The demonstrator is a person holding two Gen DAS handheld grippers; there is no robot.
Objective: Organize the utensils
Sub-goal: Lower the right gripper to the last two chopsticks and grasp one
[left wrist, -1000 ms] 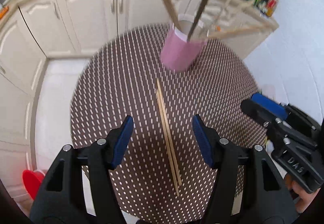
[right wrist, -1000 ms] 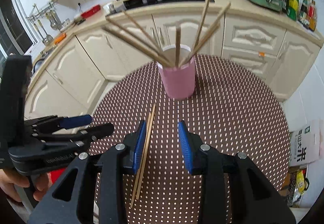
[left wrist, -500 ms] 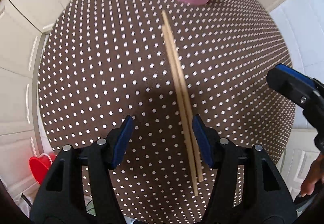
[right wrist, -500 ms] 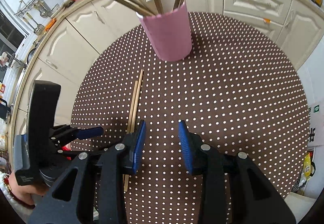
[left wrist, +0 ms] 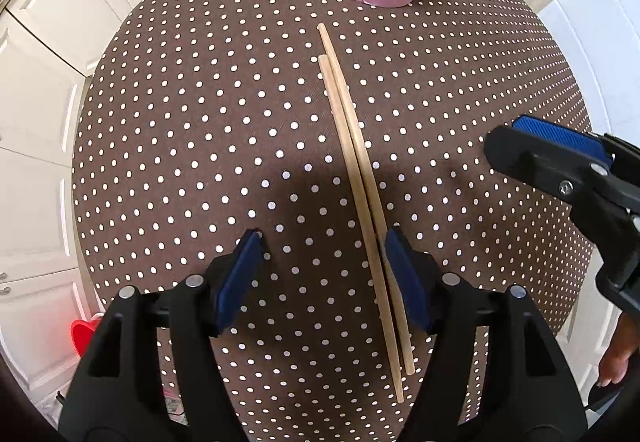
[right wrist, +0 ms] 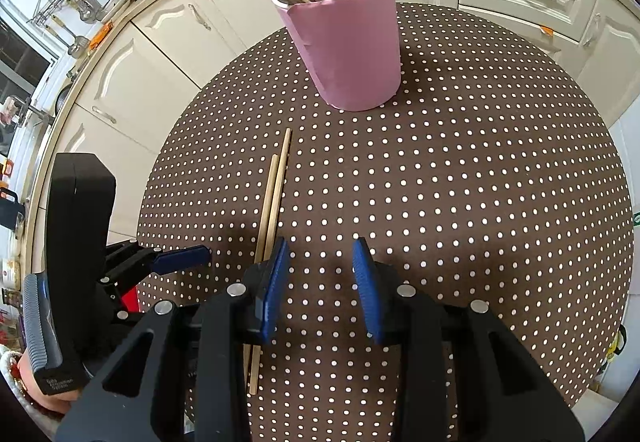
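1. Counter (left wrist: pixel 160 146): round top under a brown cloth with white dots, matte woven look. It carries all the task's things.
2. Pink cup (right wrist: pixel 348 54): cylindrical, smooth paper-like wrap with a visible seam, upright at the far side of the counter. Several long wooden sticks lean out of it, so it likely serves as the utensil holder.
3. Left hand-held gripper (left wrist: pixel 320 274): black frame, blue ribbed pads, pointing down over the cloth. Its jaws have just been opening and stand wide, gripping nothing; the chopsticks lie between them, hard by the right pad, probably lined up for a pinch.
4. Right hand-held gripper (right wrist: pixel 320 282): same build, jaws partly apart and empty, hanging just beside the pair.
5. Chopsticks (left wrist: pixel 352 162): two slim pale wooden rods, tapered, lying flat side by side and touching, near the cup, ends slightly offset.
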